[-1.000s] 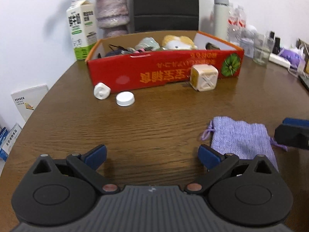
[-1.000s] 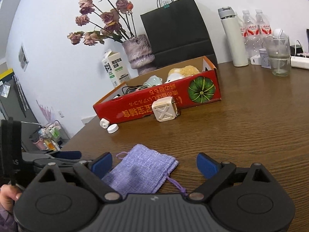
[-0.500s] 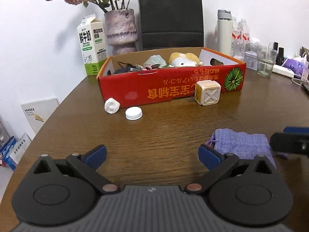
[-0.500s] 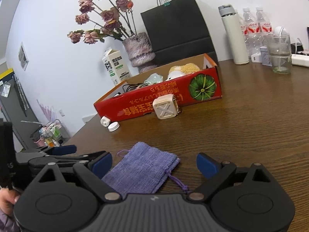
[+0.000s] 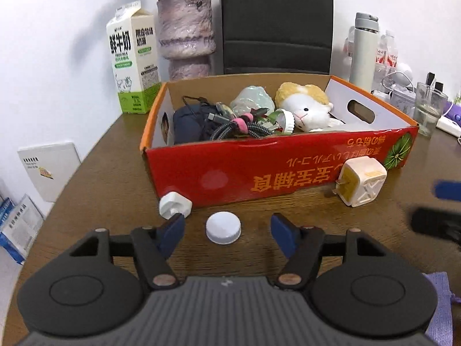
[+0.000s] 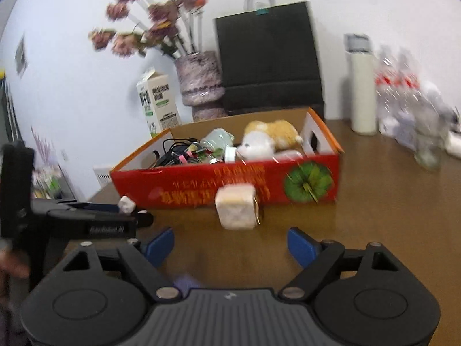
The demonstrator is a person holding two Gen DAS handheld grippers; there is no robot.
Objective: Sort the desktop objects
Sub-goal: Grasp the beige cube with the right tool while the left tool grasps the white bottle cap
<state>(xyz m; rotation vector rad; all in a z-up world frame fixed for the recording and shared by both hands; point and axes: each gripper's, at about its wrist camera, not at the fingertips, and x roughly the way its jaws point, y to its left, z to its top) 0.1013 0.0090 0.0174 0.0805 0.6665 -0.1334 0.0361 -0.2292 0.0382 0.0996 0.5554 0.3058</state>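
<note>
Both grippers hang low over the brown wooden table (image 5: pixel 95 167), pointed at the red cardboard box (image 5: pixel 259 167) ahead of them. On the left gripper (image 5: pixel 227 227) the blue pads are closing, with nothing pressed between them: the round white cap (image 5: pixel 223 227) lies flat on the wood in the gap, clear of both pads as far as I can see. Just past its left fingertip sits a small white plug-like piece (image 5: pixel 175 204), close against the box front. Further off to that gripper's right, a cream cube-shaped charger (image 5: pixel 360 181) with metal prongs stands near the box's front wall. On the right gripper (image 6: pixel 230 245) the jaws are closing too, and only bare table shows between them; the cream charger (image 6: pixel 237 209) sits straight ahead of it, beyond the fingertips and apart from them, though that view is blurred. Behind the grippers, at the near edge by the left gripper's right side, a corner of a purple cloth pouch (image 5: pixel 440 308) shows. Inside the box lie a dark pouch, a tangle of cables (image 5: pixel 230 124) and a white and yellow plush toy (image 5: pixel 305 109). Beyond the box stand a milk carton (image 5: pixel 132 66), a mottled vase (image 5: pixel 185 34) with dried flowers, a black paper bag (image 6: pixel 268 57) and a white flask (image 5: pixel 364 54).
</note>
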